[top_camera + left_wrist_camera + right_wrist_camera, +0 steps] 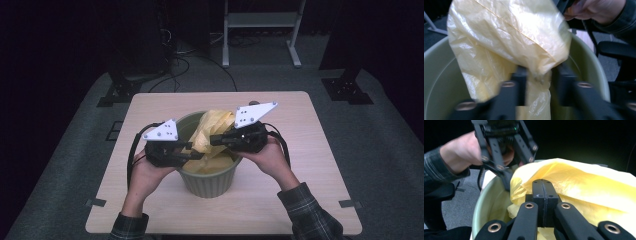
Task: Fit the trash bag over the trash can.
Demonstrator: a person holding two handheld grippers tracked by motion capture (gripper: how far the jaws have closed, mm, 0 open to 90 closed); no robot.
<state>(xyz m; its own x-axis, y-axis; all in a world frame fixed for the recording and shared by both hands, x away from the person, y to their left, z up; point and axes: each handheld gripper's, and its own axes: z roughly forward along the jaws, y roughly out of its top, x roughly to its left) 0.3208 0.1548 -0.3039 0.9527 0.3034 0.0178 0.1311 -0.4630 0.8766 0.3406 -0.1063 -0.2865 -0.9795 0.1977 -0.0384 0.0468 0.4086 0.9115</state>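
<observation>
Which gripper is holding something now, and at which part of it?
The right gripper pinches a fold of the yellow bag above the bin. The left gripper straddles the bag, jaws apart.

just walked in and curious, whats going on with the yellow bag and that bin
A person with a gripper in each hand is working a yellow plastic bag at a green bin on the table. The right gripper is shut, jaws together against the bag. The left gripper has its jaws apart with a bit of bag between them. Much of the bag is bunched above the rim.
</observation>
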